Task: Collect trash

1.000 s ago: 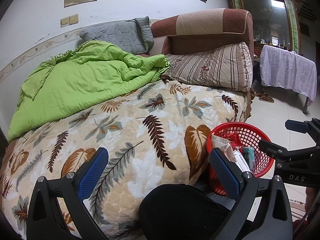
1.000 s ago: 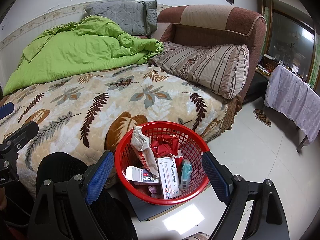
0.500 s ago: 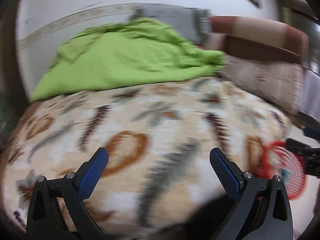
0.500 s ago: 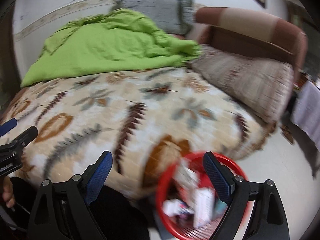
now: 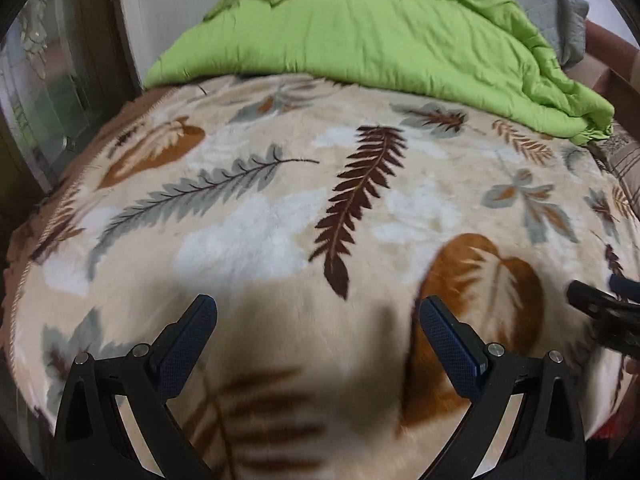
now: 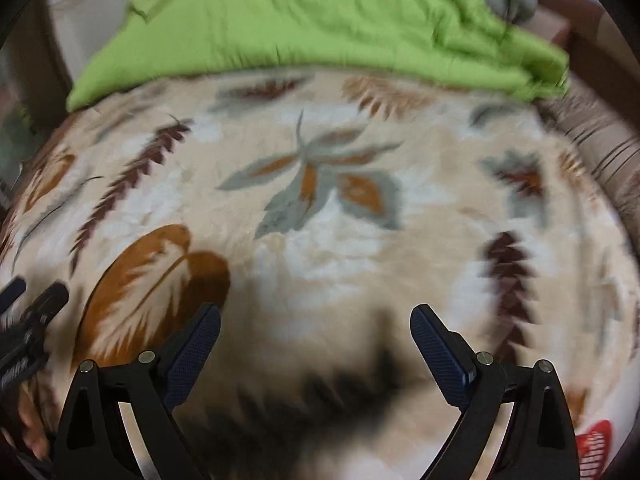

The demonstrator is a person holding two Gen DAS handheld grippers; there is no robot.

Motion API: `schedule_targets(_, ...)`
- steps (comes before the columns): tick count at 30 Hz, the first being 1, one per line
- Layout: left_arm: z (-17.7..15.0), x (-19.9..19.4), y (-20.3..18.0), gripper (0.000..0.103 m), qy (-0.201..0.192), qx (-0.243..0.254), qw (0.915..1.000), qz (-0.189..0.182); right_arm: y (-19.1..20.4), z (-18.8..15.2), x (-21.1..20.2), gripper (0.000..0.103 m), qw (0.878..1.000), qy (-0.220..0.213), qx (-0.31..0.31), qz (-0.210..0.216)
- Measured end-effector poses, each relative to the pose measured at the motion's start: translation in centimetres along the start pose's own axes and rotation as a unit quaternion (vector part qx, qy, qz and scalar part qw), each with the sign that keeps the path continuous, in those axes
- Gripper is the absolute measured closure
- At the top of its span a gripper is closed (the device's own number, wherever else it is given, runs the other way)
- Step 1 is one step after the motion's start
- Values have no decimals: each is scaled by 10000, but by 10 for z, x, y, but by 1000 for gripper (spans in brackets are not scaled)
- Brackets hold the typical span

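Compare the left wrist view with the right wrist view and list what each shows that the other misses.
Only the left wrist view: a glass-fronted cabinet at the left edge and the right claw entering from the right. Only the right wrist view: a sliver of red basket at the lower right and the left claw at the left edge. Both share the leaf-print blanket, the green quilt behind it, and open, empty claws.
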State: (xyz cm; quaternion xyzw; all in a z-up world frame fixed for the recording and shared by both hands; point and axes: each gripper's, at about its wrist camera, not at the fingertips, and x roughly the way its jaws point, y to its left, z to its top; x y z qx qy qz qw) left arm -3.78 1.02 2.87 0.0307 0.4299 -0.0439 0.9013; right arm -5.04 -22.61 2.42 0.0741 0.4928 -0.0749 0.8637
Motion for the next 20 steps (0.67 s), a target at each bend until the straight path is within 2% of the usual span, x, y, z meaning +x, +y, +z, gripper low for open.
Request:
schedule_targets(1,3,7,1,2,45,-9,10000,-52,0,4,11,5,9999,16,135,30)
schedule_targets(5,12,30,4,2,180,-140,9993,-281,4,18,38,0,9985,-154,416,-306)
schedule_targets(8,15,38,6,0,71,-139,9993,-339,9,20,43,0,9980,-311,313,-463)
schedule_targets(13,20,45,8,0,39,-232,9989,-410,5,19,42,0,9968,-560,348,-453)
schedule_targets(16,20,46,4,0,93,-43,9995,-299,3,19,42,0,9967,-588,381,-408)
schedule_targets(20,19,46,7,0,66,-48,9993,-357,2,20,43,0,9967,-587,370,-417)
